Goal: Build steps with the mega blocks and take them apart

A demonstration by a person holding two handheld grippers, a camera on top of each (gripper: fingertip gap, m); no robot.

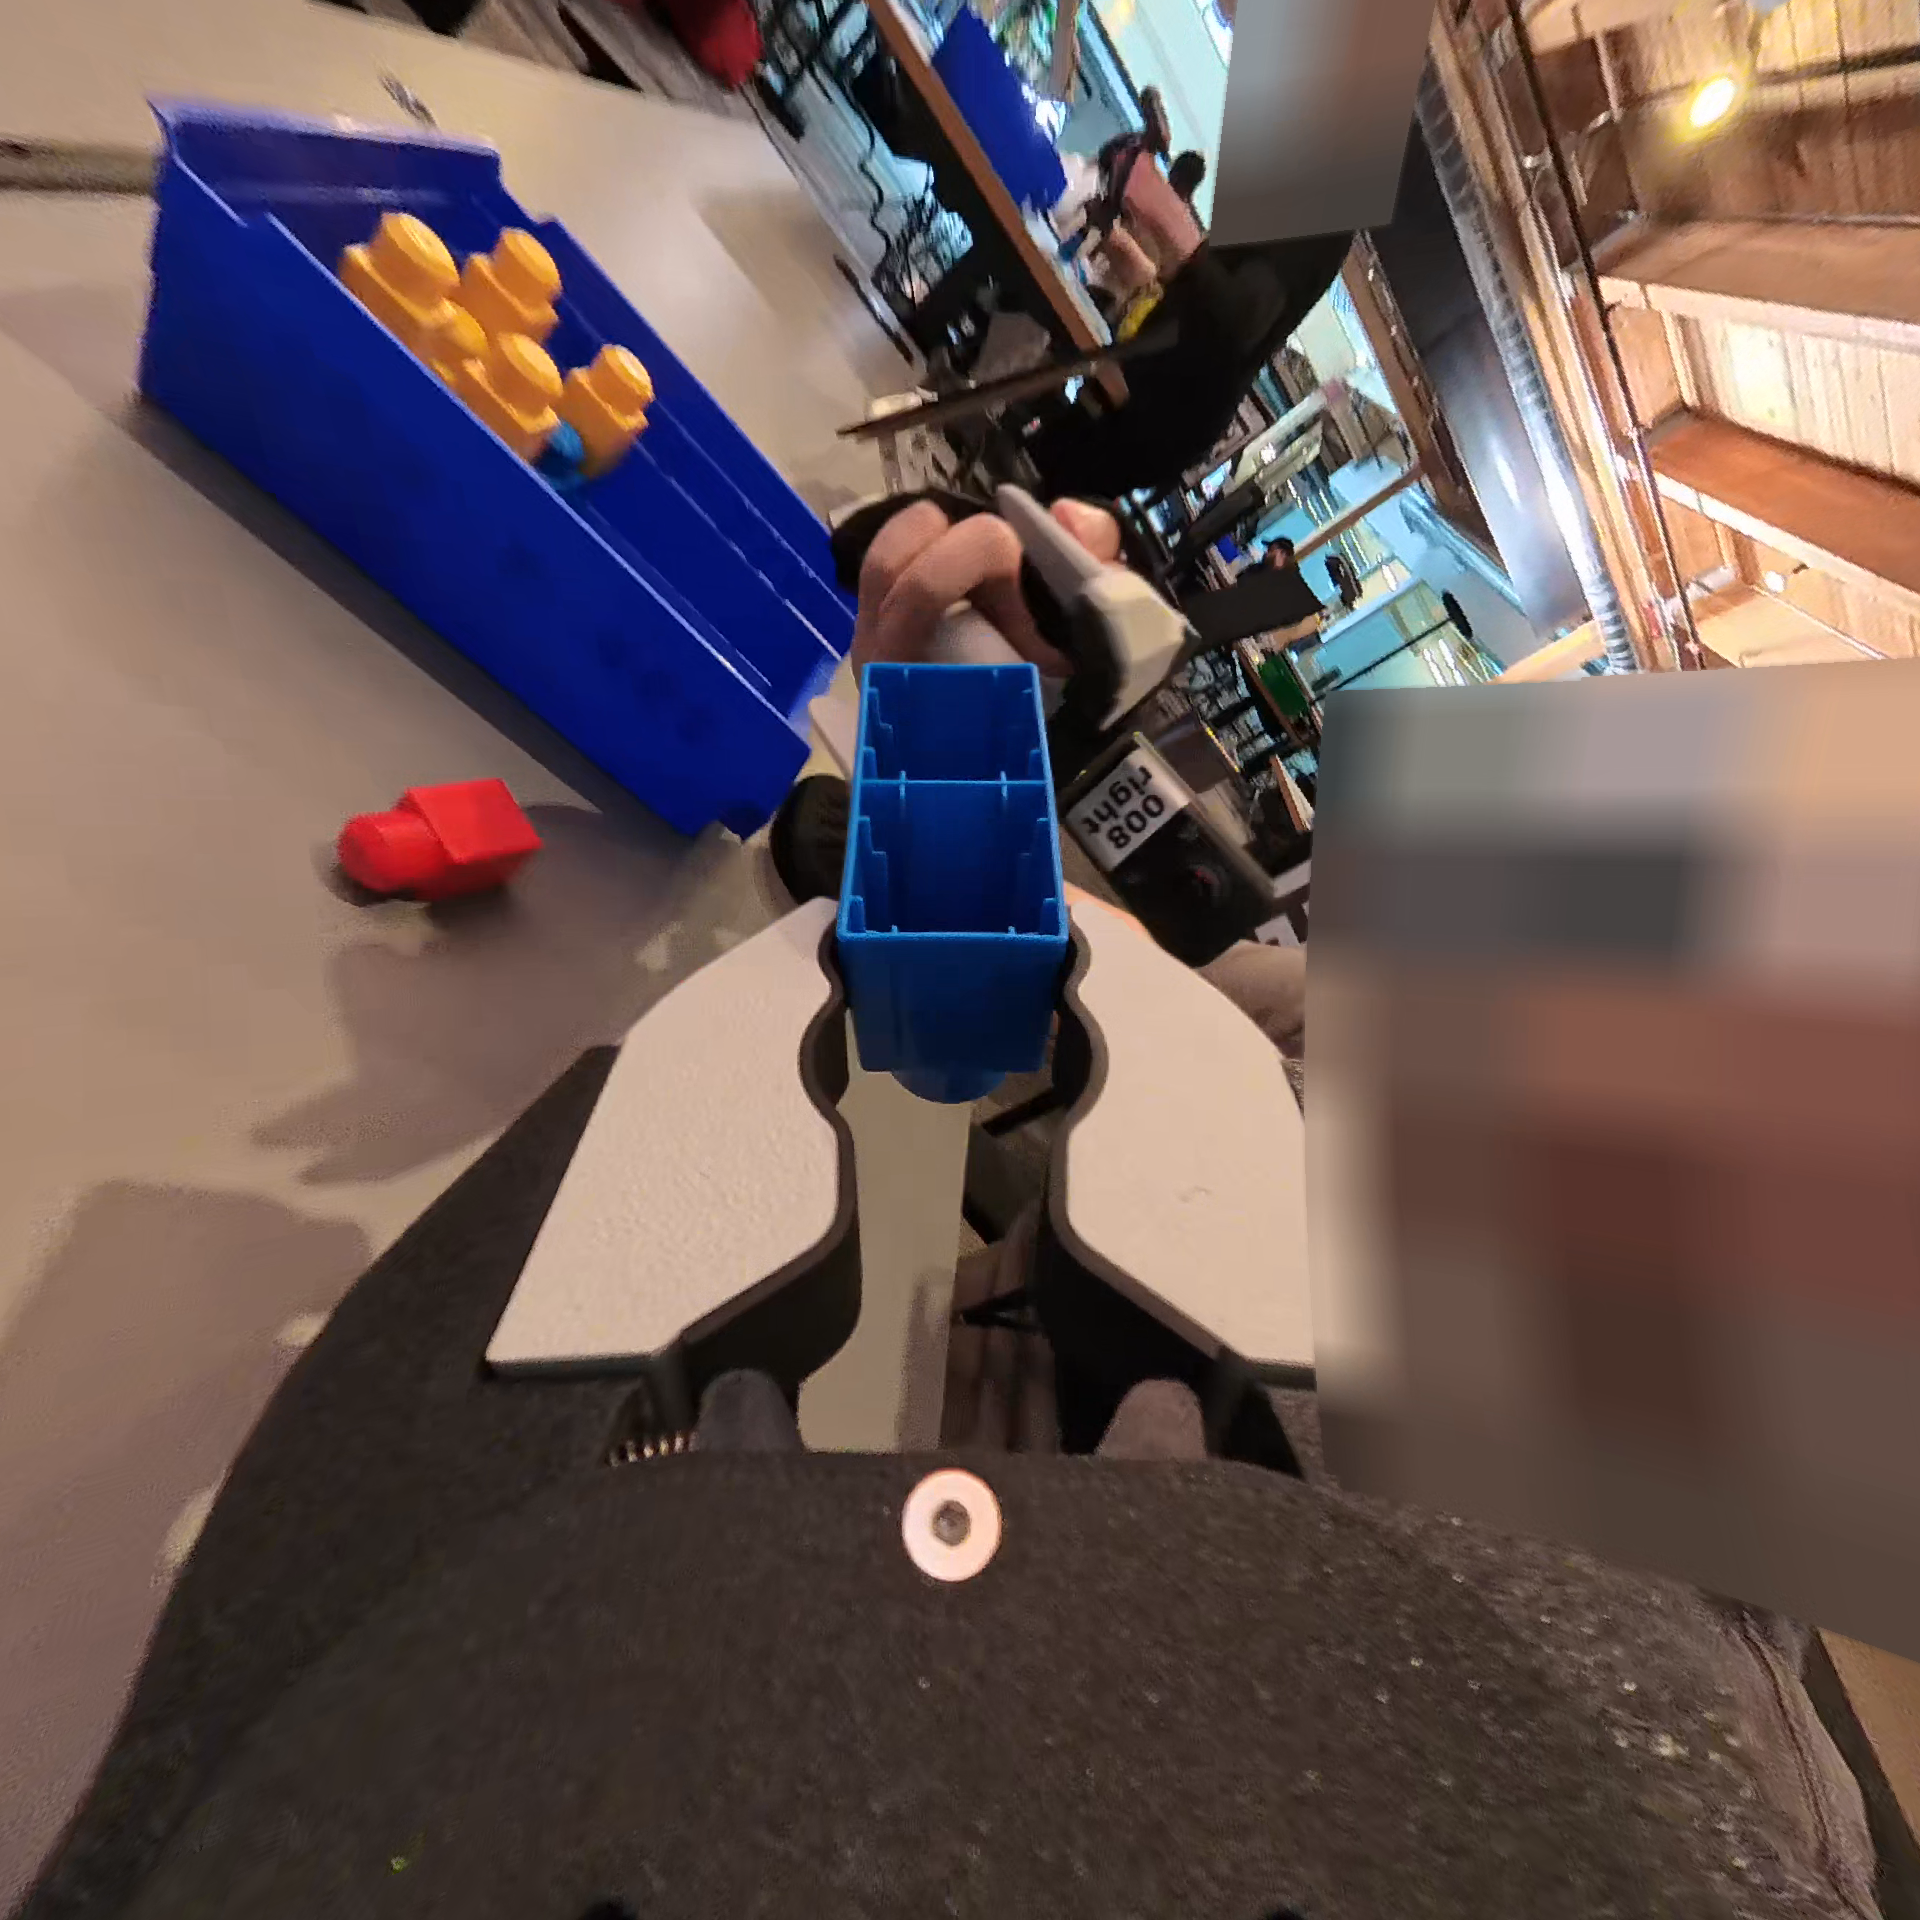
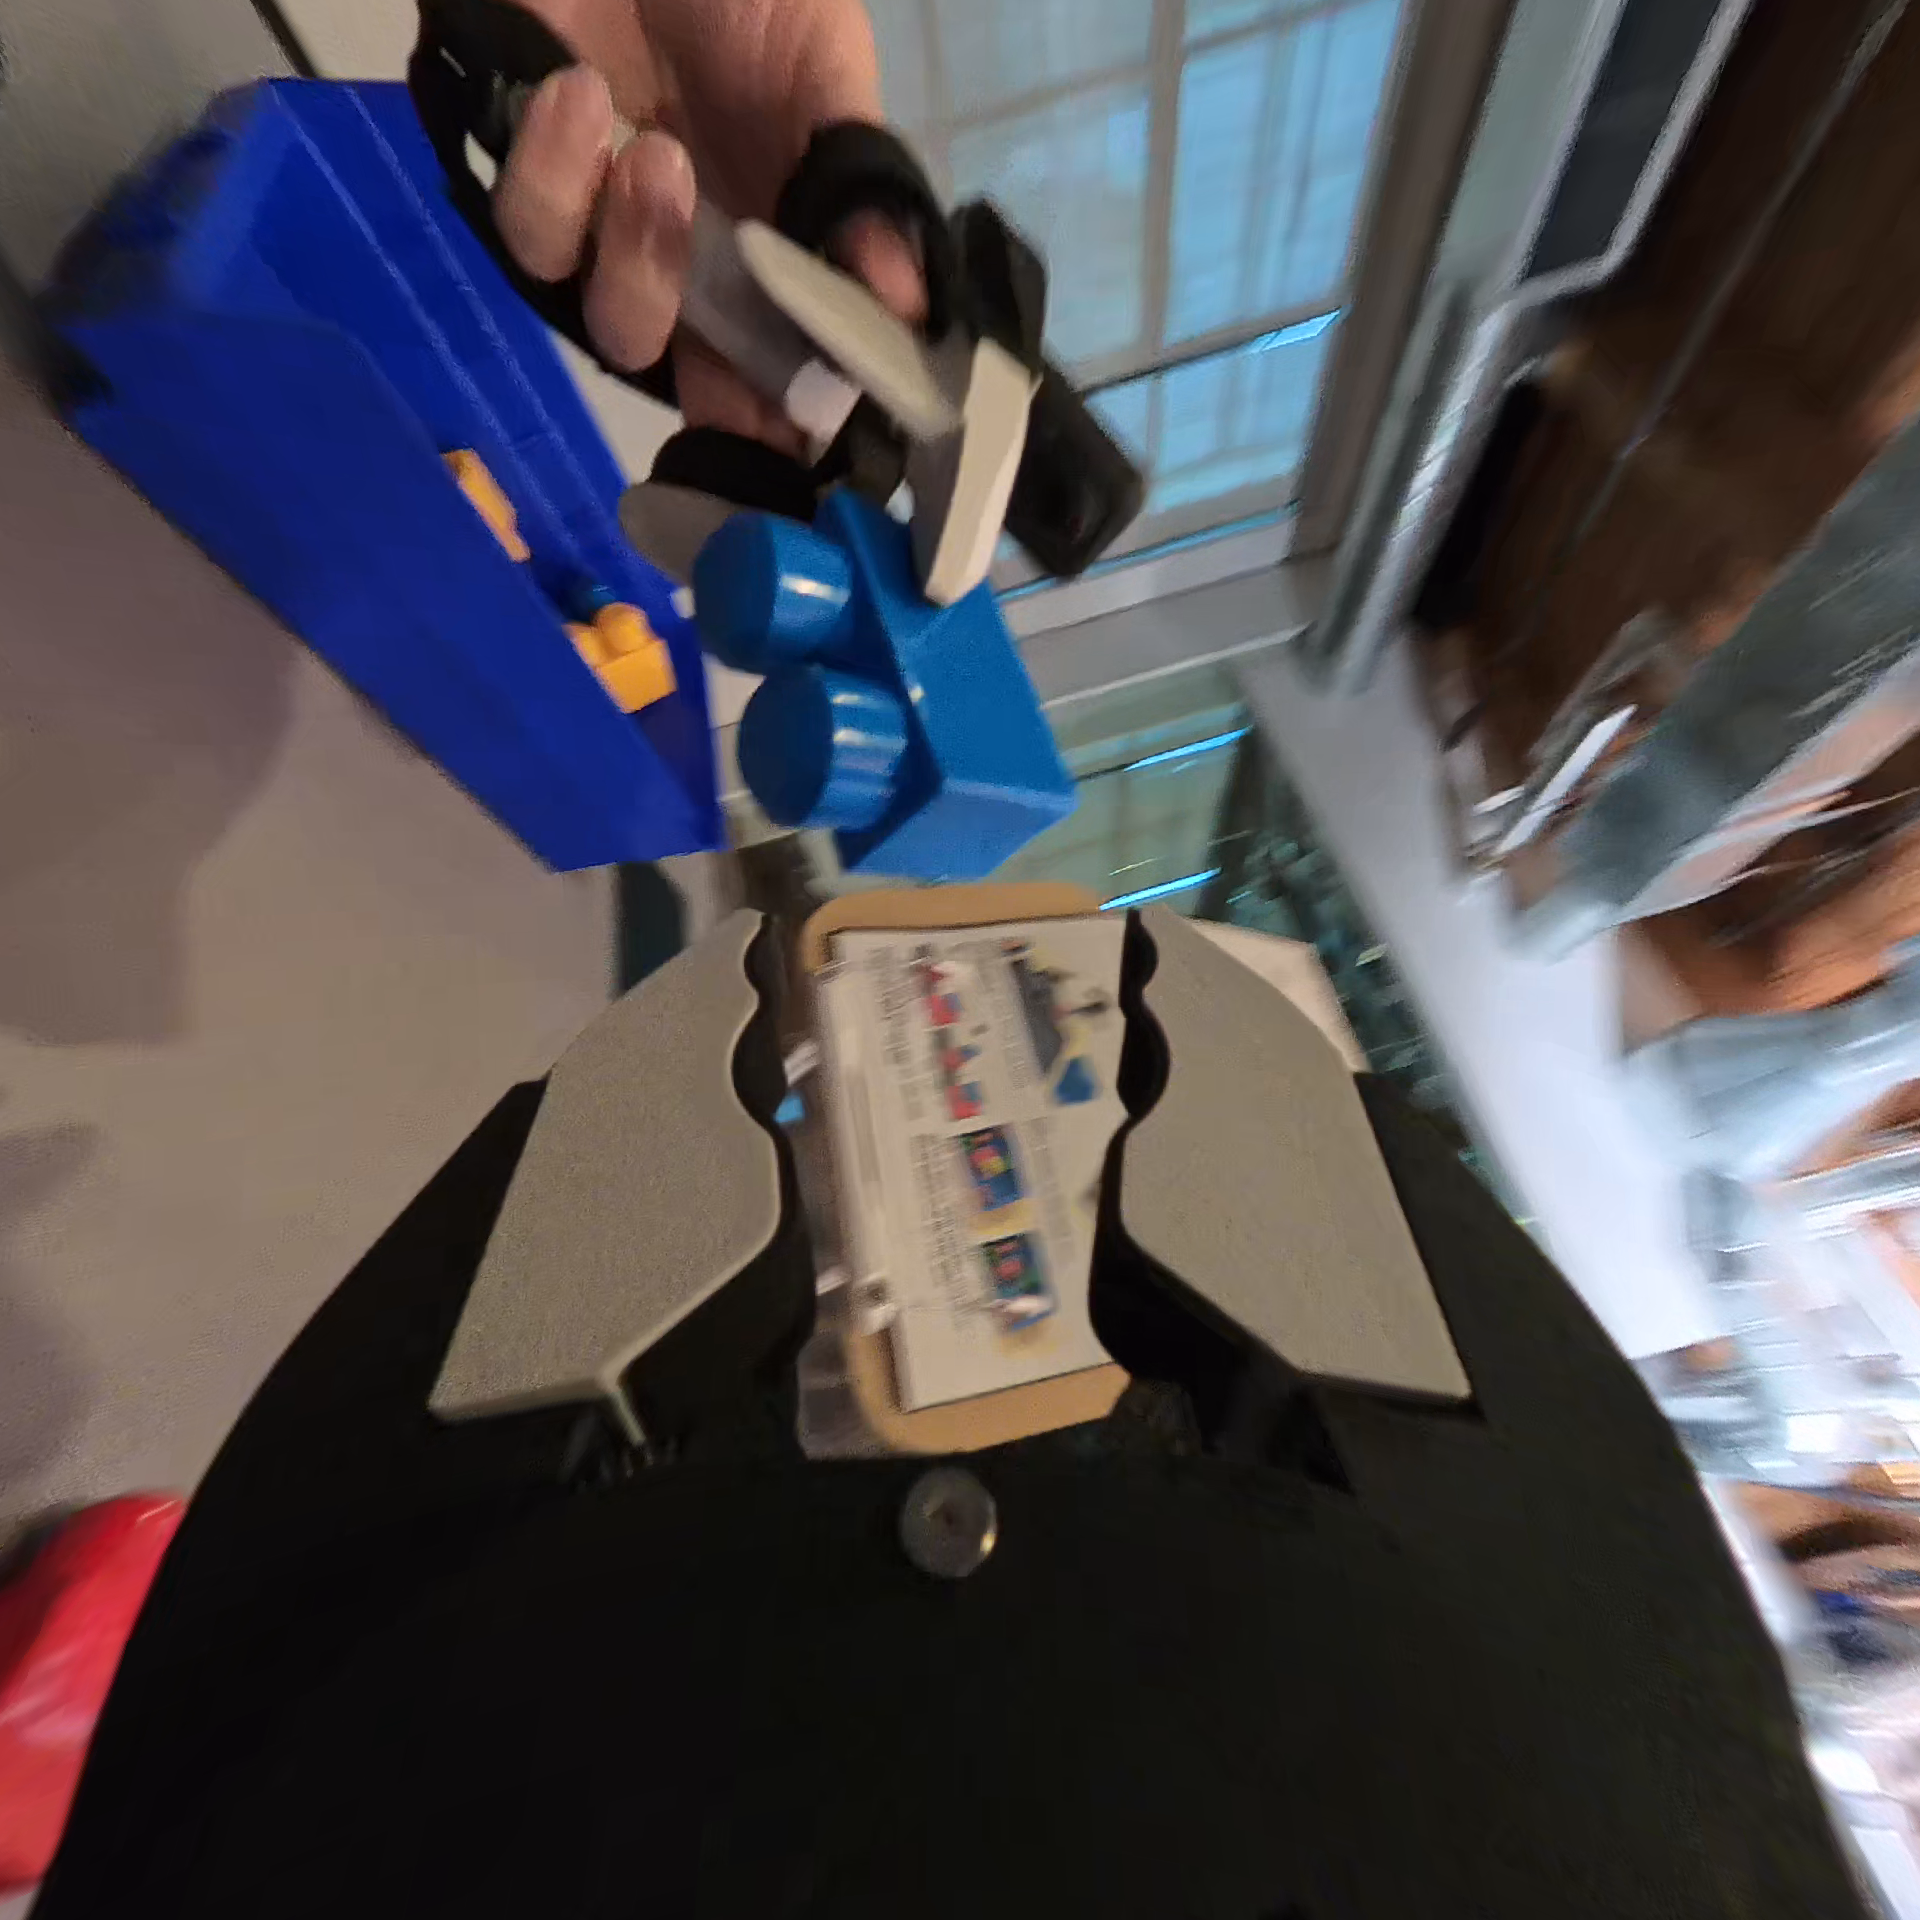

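Left gripper [image 1: 951, 997] clamps the blue two-stud plastic block [image 1: 951, 831] by its sides, hollow underside facing away, probably for pressing onto a stud. Right gripper [image 2: 940, 966] open, empty. Beyond-left: red block [image 1: 442, 840], blue bin [image 1: 416, 540] of orange blocks [image 1: 499, 322].

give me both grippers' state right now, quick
left gripper: shut on the light blue block, held off the table.
right gripper: open, holding nothing; a card only shows behind the gap.
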